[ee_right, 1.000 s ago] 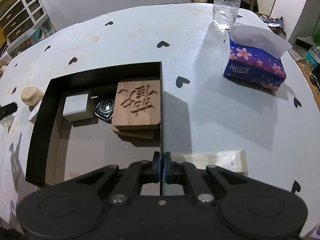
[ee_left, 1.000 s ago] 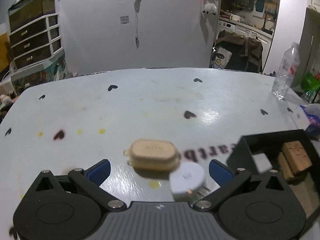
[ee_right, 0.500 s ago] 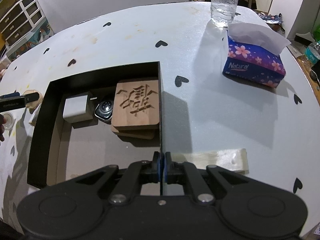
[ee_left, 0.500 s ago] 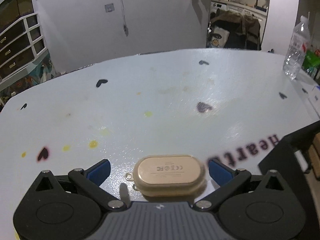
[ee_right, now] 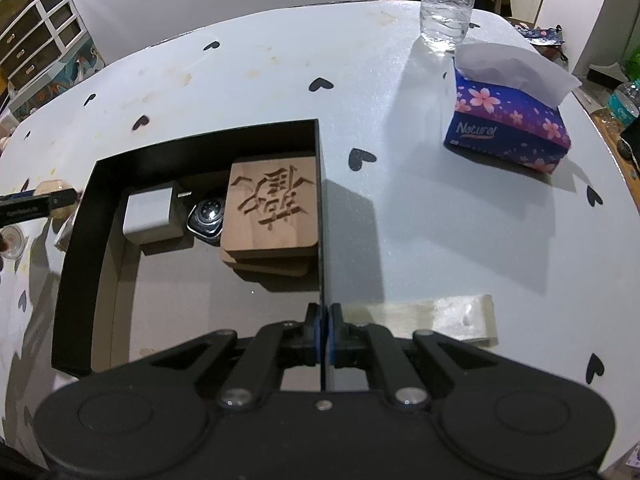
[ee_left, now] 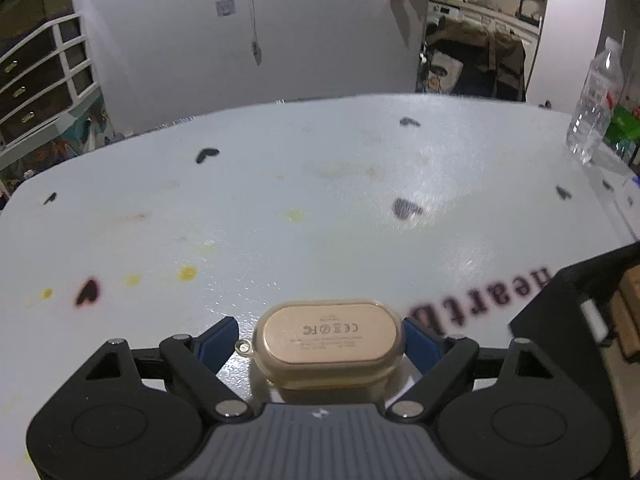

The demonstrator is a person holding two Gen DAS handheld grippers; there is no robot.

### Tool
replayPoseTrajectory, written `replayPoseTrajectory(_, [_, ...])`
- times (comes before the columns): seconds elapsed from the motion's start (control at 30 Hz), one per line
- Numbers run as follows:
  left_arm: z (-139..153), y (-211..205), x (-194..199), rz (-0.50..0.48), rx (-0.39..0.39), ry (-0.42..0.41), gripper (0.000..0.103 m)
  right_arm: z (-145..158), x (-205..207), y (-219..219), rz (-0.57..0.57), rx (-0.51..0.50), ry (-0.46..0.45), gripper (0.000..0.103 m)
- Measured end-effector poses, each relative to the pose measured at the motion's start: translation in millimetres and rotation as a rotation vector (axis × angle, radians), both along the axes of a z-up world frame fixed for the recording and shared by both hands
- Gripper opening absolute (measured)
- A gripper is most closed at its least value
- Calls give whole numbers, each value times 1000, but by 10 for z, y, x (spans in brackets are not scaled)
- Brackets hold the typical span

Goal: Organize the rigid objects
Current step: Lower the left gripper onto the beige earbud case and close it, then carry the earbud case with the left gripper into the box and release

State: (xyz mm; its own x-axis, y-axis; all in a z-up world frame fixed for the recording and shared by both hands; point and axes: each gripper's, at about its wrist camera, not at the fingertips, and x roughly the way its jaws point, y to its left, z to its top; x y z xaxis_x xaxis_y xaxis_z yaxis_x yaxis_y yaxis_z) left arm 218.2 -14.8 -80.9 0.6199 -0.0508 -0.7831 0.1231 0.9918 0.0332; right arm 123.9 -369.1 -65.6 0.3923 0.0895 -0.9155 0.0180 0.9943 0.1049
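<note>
Left wrist: left tongs [ee_left: 320, 338] closing around earbud case [ee_left: 327, 338], left pad apart | right tongs [ee_right: 323, 322] clamped on box wall [ee_right: 320, 216]

Setting: home interior. Evidence: heart-print desk [ee_left: 320, 200]; white drawer unit [ee_left: 44, 84]; doorway to kitchen with appliances [ee_left: 476, 36]; tissue box [ee_right: 508, 120]; water bottle [ee_right: 446, 4].

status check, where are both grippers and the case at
Left hand-held gripper has just been closing around the tan case, not clearly clamped. Right hand-held gripper shut on the black box's wall. Nothing in the way.
</note>
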Motion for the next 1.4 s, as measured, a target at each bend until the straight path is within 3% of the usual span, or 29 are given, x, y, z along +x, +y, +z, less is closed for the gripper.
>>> replayPoseTrajectory(0.17, [317, -97, -270, -48, -73, -26, 87, -2, -3, -4, 2, 1, -3, 4])
replayPoseTrajectory(0.43, [619, -751, -711, -369, -159, -43, 87, -1, 2, -12, 8, 4, -2, 4])
replayPoseTrajectory(0.57, [614, -1127, -790, -523, -152, -33, 87, 2, 11, -2, 11, 0, 2, 4])
replayPoseTrajectory(0.77, [413, -1621, -790, -693, -83, 47, 87, 1, 43, -3, 16, 2, 17, 4])
replayPoseTrajectory(1.07, [81, -2104, -714, -787, -94, 156, 87, -4, 51, 5, 8, -2, 22, 4])
replayPoseTrajectory(1.3, [-23, -2298, -661, -839, -103, 173, 87, -7, 47, -17, 1, 6, 21, 4])
replayPoseTrajectory(1.4, [-63, -2325, -607, -834, -144, 198, 88, -6, 47, -21, 0, 8, 22, 4])
